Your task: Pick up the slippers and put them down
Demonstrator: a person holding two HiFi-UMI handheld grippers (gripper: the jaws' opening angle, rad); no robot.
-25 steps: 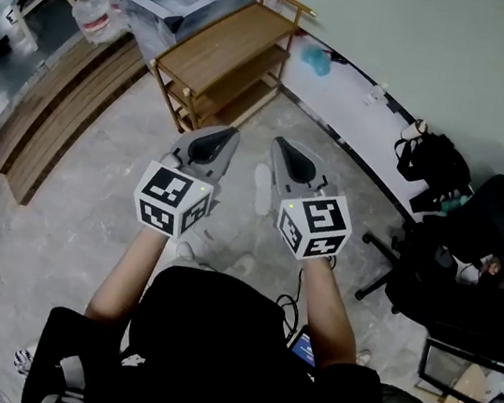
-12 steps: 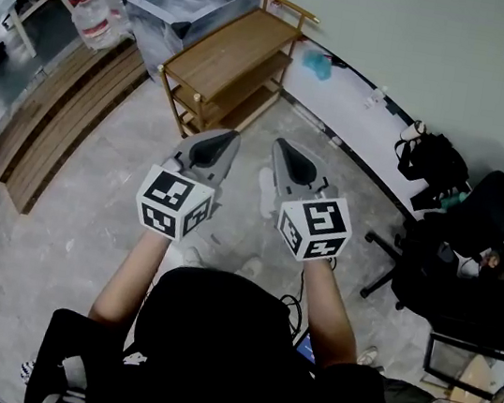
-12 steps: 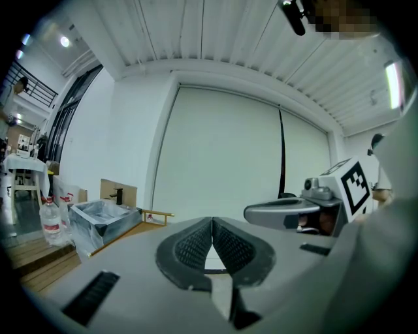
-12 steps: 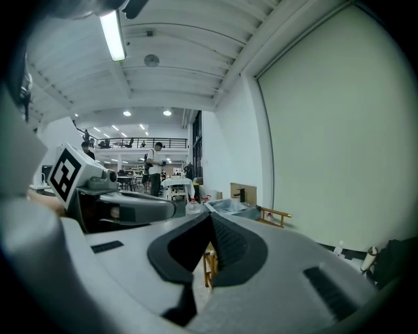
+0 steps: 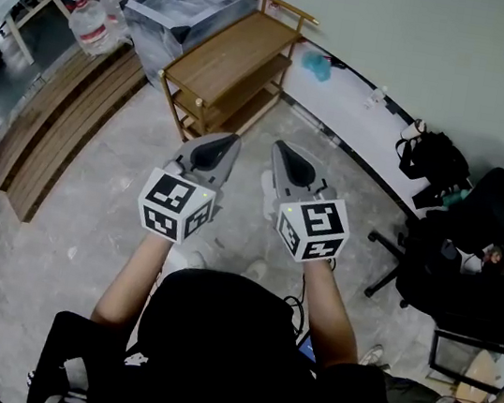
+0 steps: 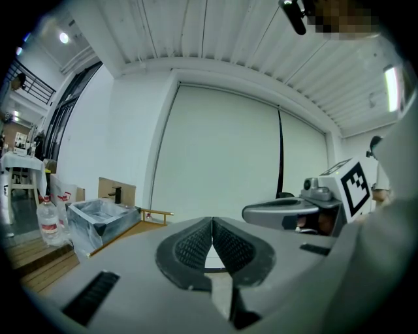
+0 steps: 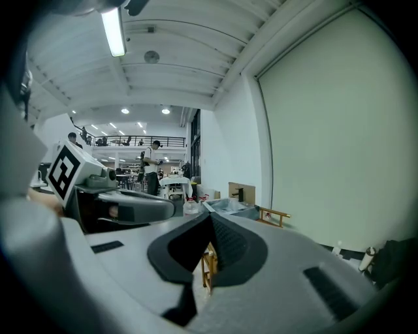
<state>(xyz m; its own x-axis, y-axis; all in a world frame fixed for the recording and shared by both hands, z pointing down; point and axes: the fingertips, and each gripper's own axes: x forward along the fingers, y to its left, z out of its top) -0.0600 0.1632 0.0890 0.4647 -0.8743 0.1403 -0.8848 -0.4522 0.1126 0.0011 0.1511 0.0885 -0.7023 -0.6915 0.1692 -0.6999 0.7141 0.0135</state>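
Head view: the person holds both tools out in front, side by side and nearly level, above a grey mottled floor (image 5: 97,219). The left tool (image 5: 227,143) and the right tool (image 5: 282,152) point toward a wooden shelf rack (image 5: 227,59) that stands against the white wall. A plastic-lined box (image 5: 183,5) sits just beside the rack, with a water bottle (image 5: 92,23) near it. A black office chair (image 5: 483,242) and a black bag (image 5: 434,158) are off to the right. A pale shape (image 5: 265,191) lies on the floor, seen between the two tools. Whether it is one of the slippers cannot be told.

Left gripper view: the left tool is narrow. Its ribbed pads (image 6: 193,246) meet at the tips with nothing between them. The right tool's marker cube (image 6: 356,186) shows at the right edge. The lined box and the bottle stand at the left, in front of a pale wall.

Right gripper view: the right tool is also narrow. Its pads (image 7: 228,244) touch at the tips and hold nothing. Part of the wooden rack shows through the small gap under the tips. The left tool's marker cube (image 7: 65,173) is at the left, and a person (image 7: 151,166) stands far back in the hall.
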